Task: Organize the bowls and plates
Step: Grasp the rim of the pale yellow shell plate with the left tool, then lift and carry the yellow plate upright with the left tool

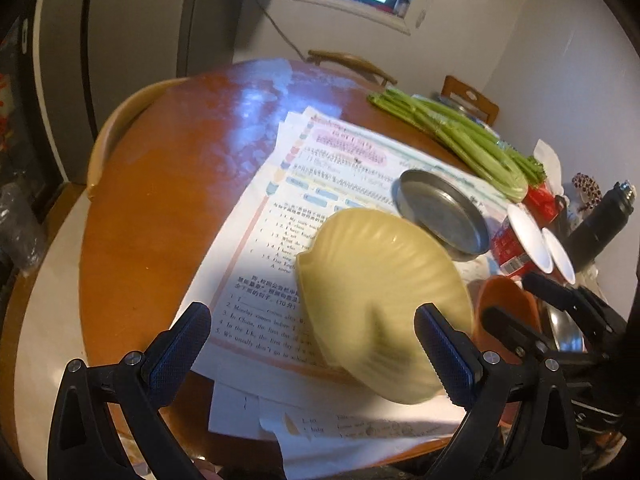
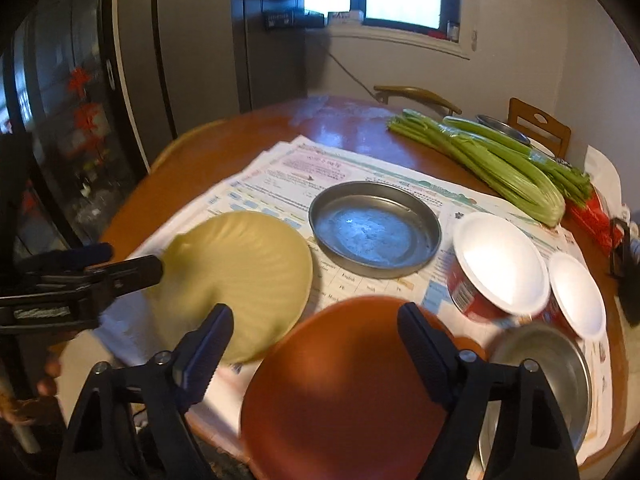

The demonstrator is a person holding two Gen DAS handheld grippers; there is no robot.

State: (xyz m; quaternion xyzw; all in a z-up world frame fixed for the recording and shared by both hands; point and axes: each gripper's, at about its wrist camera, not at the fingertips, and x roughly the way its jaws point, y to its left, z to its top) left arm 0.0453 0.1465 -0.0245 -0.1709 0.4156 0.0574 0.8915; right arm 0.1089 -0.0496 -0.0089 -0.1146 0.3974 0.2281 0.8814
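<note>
A pale yellow shell-shaped plate (image 1: 372,280) lies blurred on the printed sheets, and its near rim runs behind the right finger of my left gripper (image 1: 318,346). That gripper's jaws stand wide apart with nothing pinched between them. In the right wrist view the left gripper (image 2: 132,264) has its tips at the yellow plate's (image 2: 240,280) left edge. My right gripper (image 2: 316,348) hangs with its fingers apart over an orange-brown dish (image 2: 344,392) at the table's near edge, and I see no pad pressing on it. The right gripper (image 1: 508,296) straddles the orange dish (image 1: 508,304) in the left view.
A round metal pan (image 2: 374,230) sits behind the plates. Two red tubs with white lids (image 2: 500,264) and a steel bowl (image 2: 540,372) stand to the right. Celery (image 2: 500,164) lies at the back right beside a dark bottle (image 1: 600,224). Chairs ring the round wooden table (image 1: 160,200).
</note>
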